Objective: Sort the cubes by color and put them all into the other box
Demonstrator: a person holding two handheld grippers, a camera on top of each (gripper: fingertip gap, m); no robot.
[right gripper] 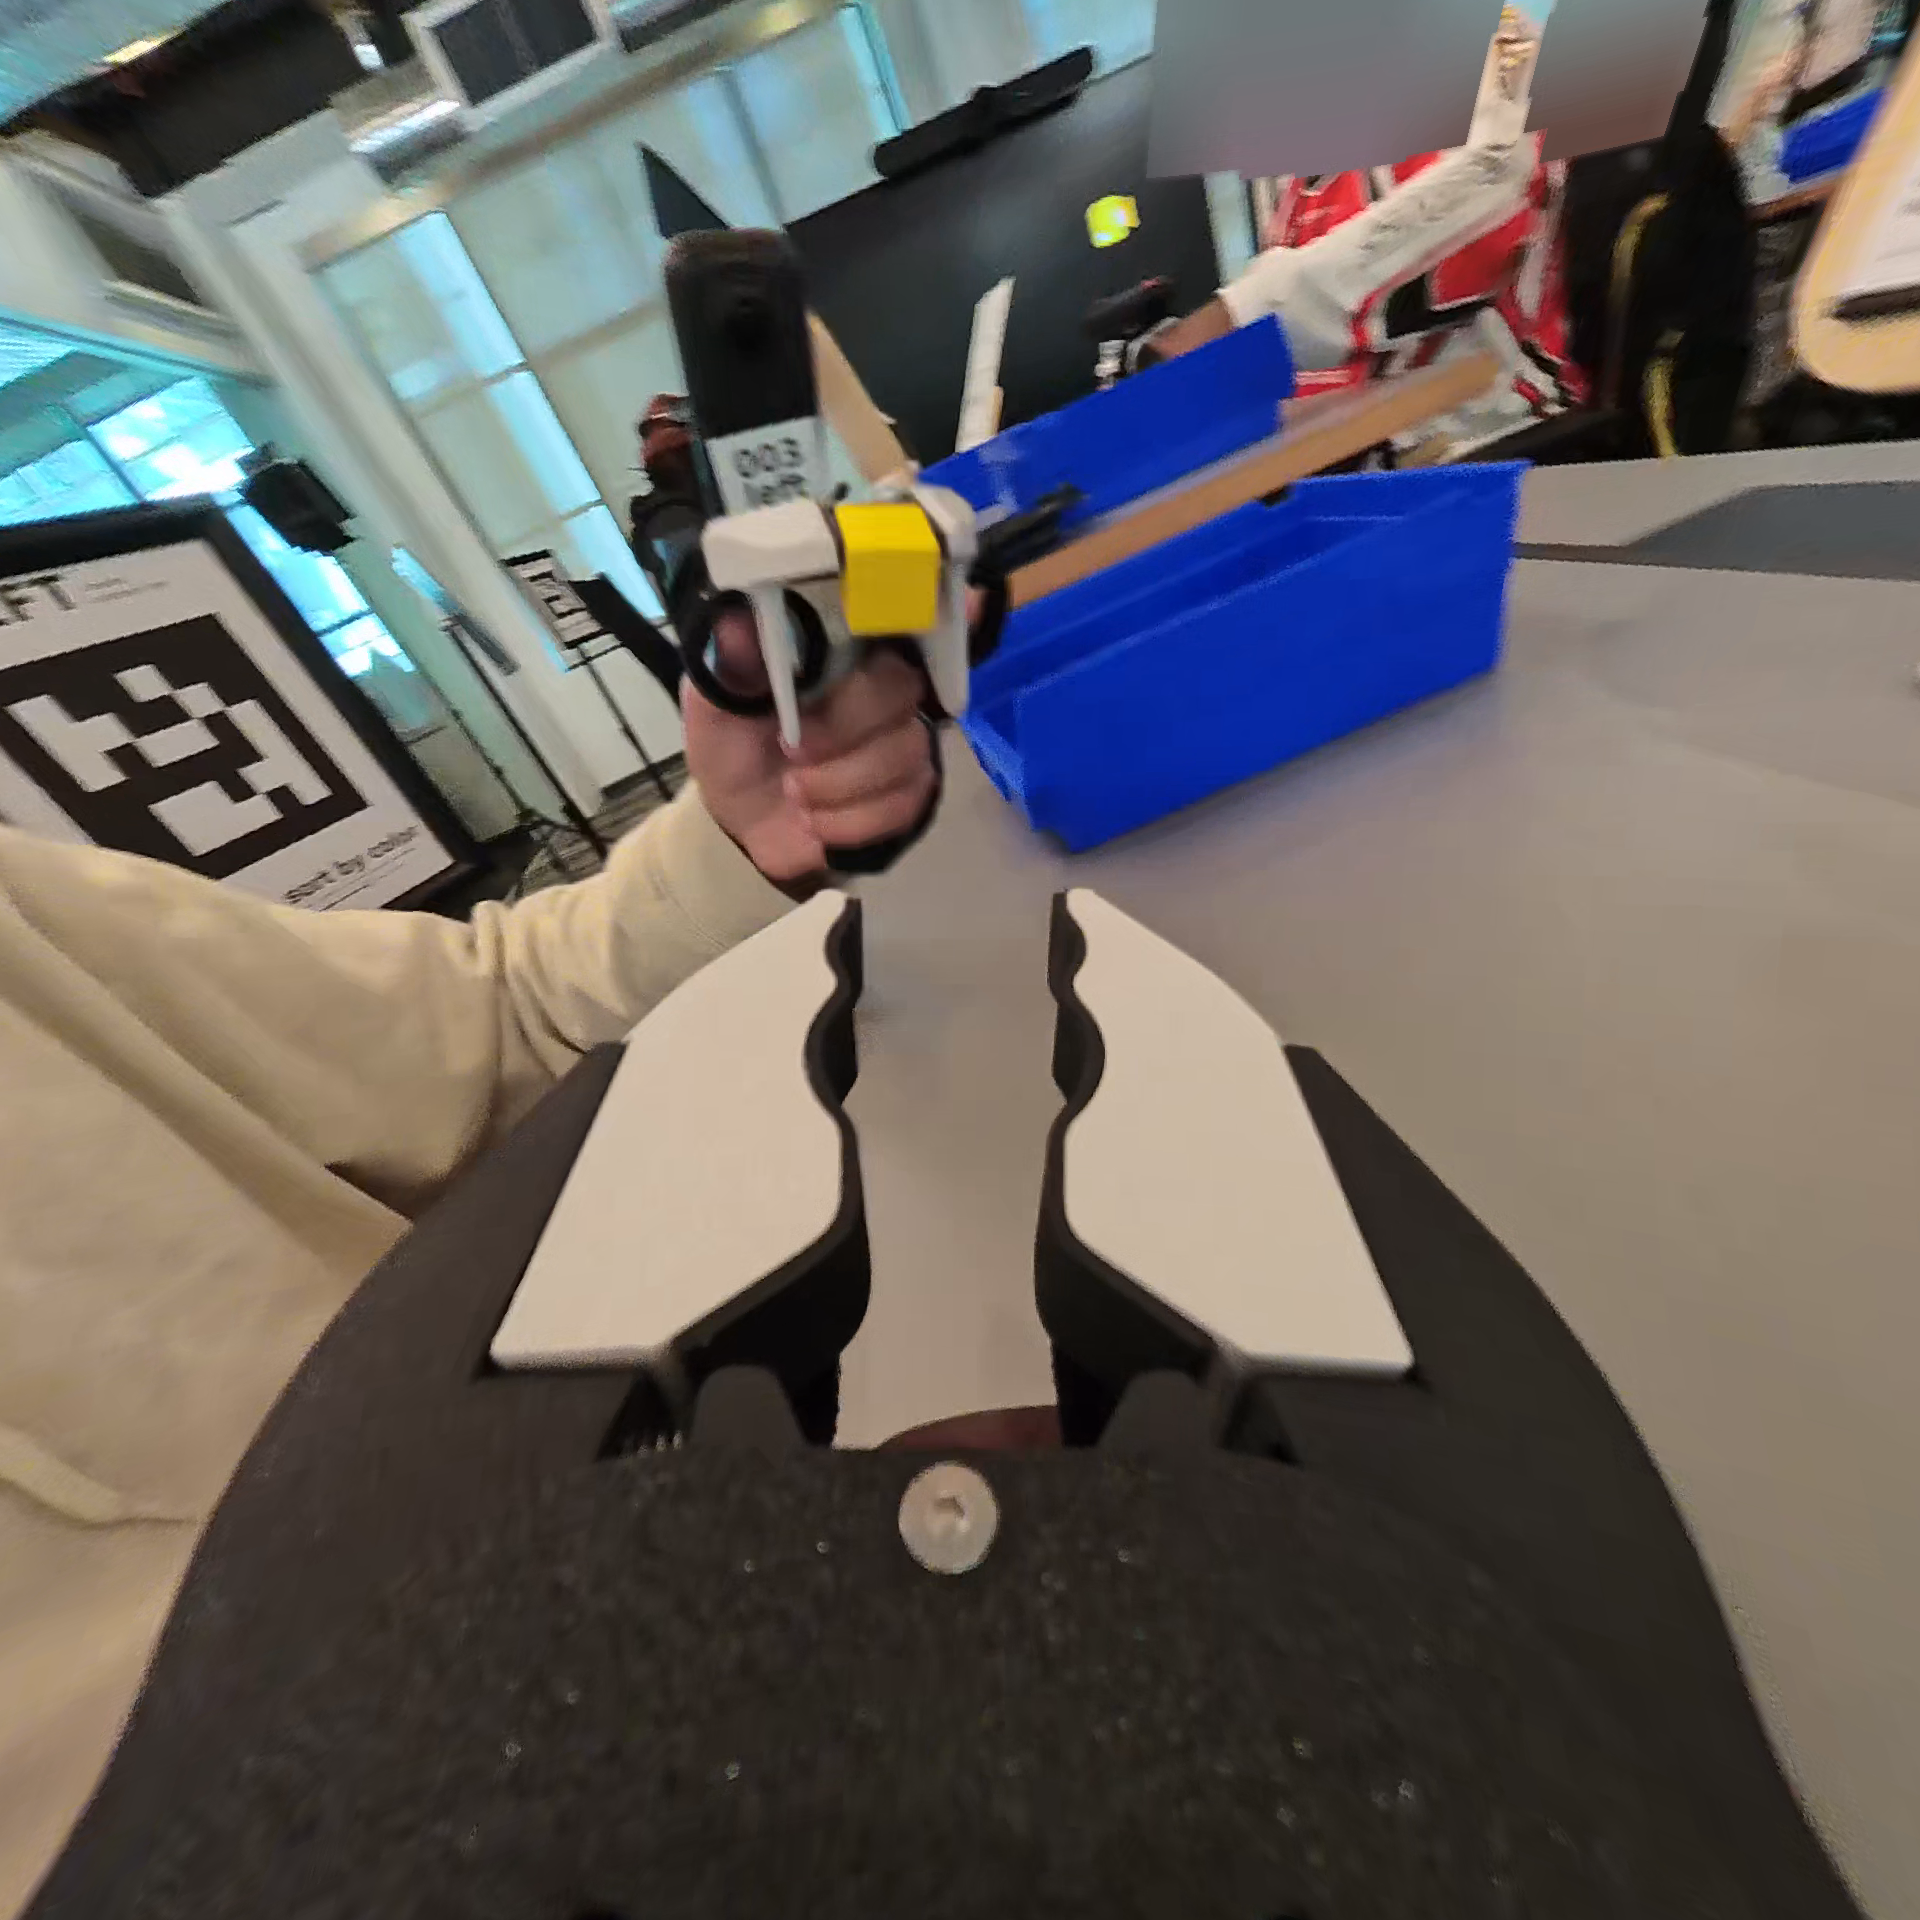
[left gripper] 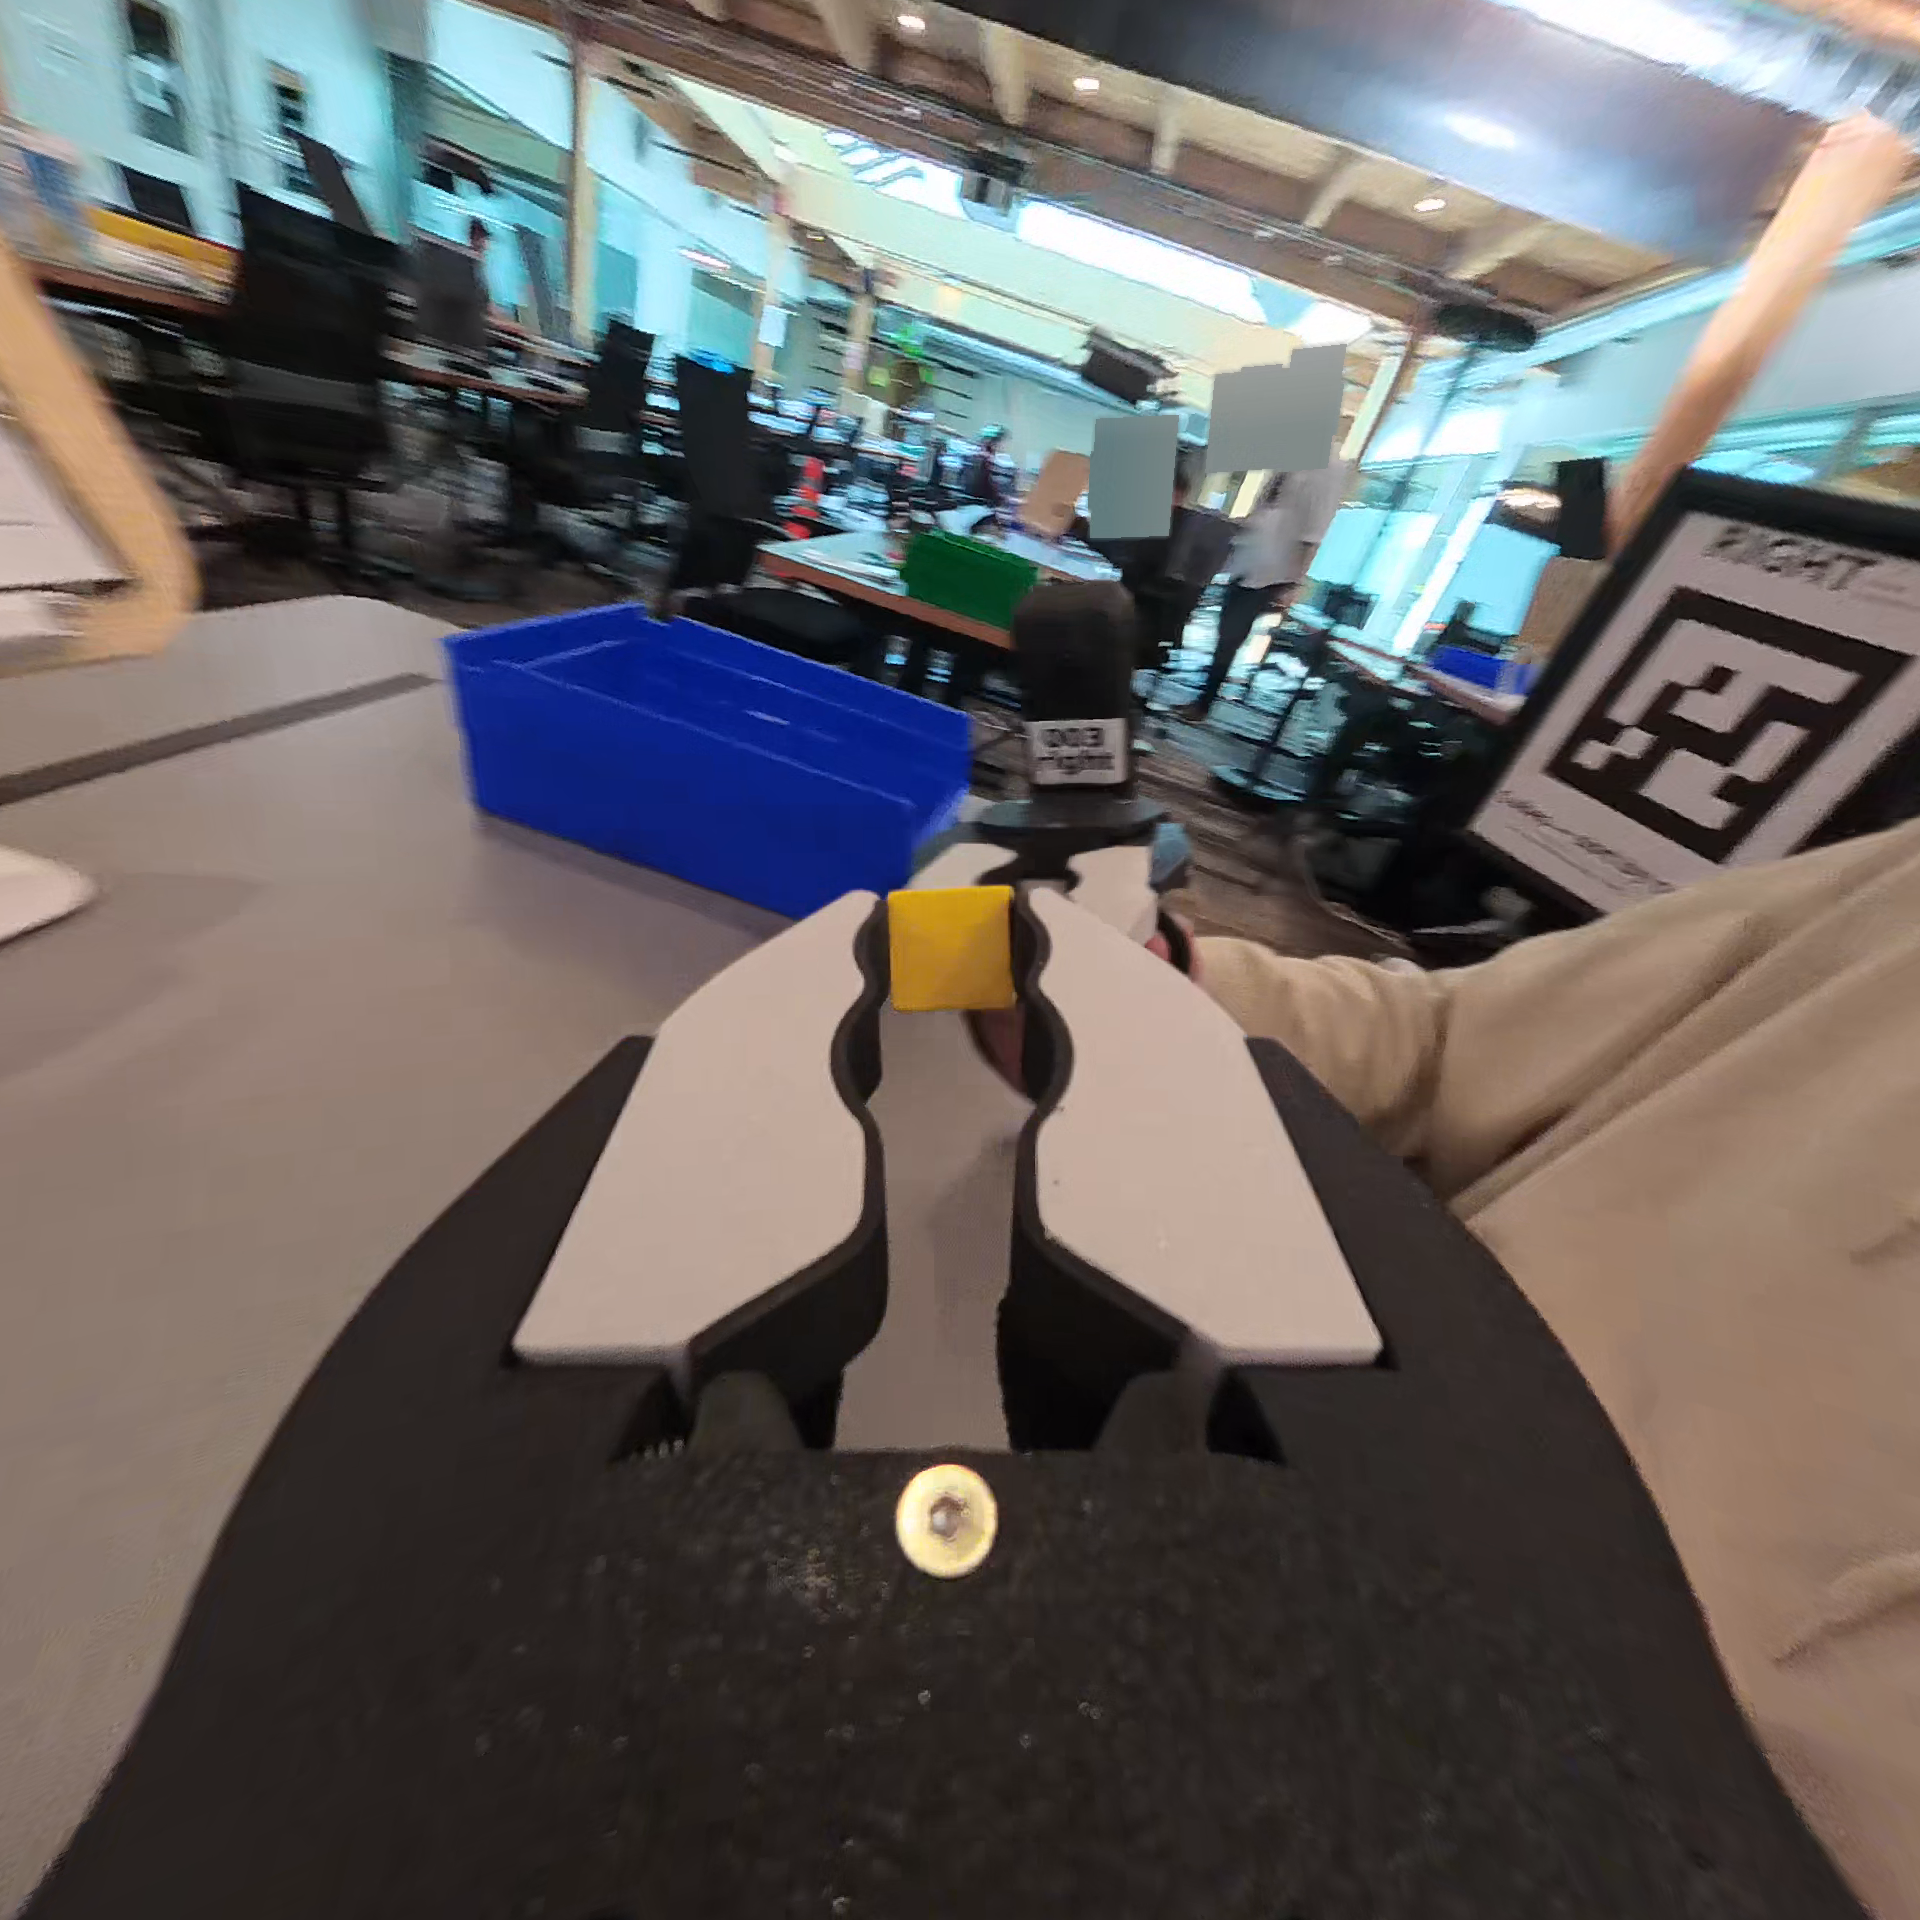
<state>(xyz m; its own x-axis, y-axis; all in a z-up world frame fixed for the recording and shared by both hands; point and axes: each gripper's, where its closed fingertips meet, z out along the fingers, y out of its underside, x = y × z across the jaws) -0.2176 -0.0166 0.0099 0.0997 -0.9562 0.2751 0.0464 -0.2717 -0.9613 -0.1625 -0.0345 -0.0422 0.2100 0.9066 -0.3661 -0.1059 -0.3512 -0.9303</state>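
Observation:
My left gripper [left gripper: 951,940] is shut on a yellow cube [left gripper: 951,948] held at its fingertips, above the grey table. The right wrist view shows the same gripper head-on with the yellow cube [right gripper: 888,569] between its white fingers, in front of a blue box [right gripper: 1247,665]. The blue box [left gripper: 707,748] stands on the table ahead and to the left in the left wrist view; its inside looks empty from here. My right gripper [right gripper: 956,940] is open and empty, its fingers pointing at the left gripper. The right gripper's body [left gripper: 1070,717] shows beyond the cube.
A grey table [left gripper: 260,1091] carries the box. A board with a black-and-white marker [left gripper: 1704,717] stands at the right, another marker board [right gripper: 177,738] at the left. A cream sleeve [left gripper: 1610,1195] crosses the right side. Wooden frame pieces [left gripper: 83,457] stand at the left edge. Tip to tip, the grippers are about 8 cm apart.

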